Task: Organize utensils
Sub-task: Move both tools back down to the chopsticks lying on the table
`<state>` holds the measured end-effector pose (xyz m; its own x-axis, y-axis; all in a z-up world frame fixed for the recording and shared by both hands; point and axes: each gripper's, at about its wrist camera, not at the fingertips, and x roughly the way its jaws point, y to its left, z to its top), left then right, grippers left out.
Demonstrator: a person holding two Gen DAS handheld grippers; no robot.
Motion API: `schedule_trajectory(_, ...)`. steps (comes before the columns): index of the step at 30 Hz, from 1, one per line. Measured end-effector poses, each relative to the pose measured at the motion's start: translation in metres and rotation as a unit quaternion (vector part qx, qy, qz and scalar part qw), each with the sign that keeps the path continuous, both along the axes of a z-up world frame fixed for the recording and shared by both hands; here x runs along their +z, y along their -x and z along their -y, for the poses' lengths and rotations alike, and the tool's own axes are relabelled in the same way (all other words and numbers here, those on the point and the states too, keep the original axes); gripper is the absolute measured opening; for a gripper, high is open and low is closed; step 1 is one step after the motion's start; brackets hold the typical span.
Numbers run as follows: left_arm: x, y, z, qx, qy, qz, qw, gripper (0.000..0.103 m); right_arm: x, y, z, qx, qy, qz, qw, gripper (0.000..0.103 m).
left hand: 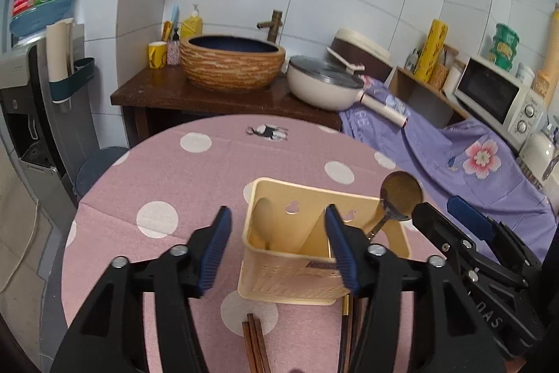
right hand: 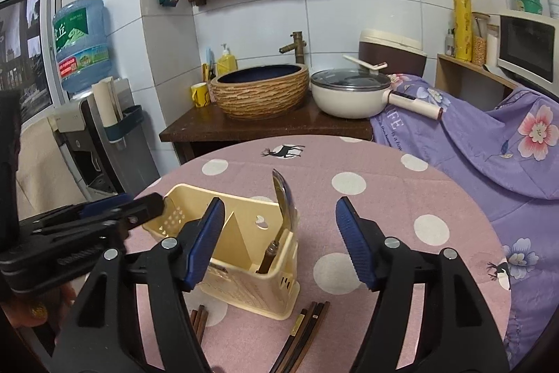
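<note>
A cream plastic utensil holder [left hand: 279, 264] with two compartments stands on the pink dotted table; it also shows in the right wrist view [right hand: 251, 282]. A metal spoon [left hand: 400, 194] stands bowl-up in its right compartment, also seen from the right wrist [right hand: 284, 198]. Brown chopsticks [left hand: 253, 341] lie in front of the holder, and darker chopsticks [right hand: 304, 331] lie to the right of them. My left gripper [left hand: 277, 215] is open and empty above the holder's left side. My right gripper [right hand: 279, 208] is open and empty just right of the spoon.
The round table [left hand: 195, 184] has a pink cloth with white dots. Behind it is a wooden counter with a basin [left hand: 232, 62] and a white pan [left hand: 323, 83]. A purple floral cloth [right hand: 489, 142] covers furniture on the right. A water dispenser [right hand: 84, 100] stands at left.
</note>
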<state>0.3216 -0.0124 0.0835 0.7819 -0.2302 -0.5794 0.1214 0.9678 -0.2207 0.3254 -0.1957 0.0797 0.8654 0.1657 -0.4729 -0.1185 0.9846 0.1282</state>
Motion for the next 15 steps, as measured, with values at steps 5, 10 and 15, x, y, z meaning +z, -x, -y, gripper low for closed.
schedule_trajectory(5,-0.003,0.040,-0.018,0.030,-0.020,0.020,0.9992,0.069,-0.005,0.033,0.013,-0.019,-0.007,-0.001,1.000,0.074)
schedule_trajectory(10,-0.051,0.073,-0.027,0.042,-0.087,-0.015,0.9952,0.064,-0.058,0.058,0.016,-0.033,0.044,-0.073,0.996,0.076)
schedule_trajectory(15,-0.110,0.093,-0.021,0.015,-0.107,-0.082,0.9908,0.048,-0.119,0.073,0.007,-0.029,0.091,-0.144,0.985,0.076)
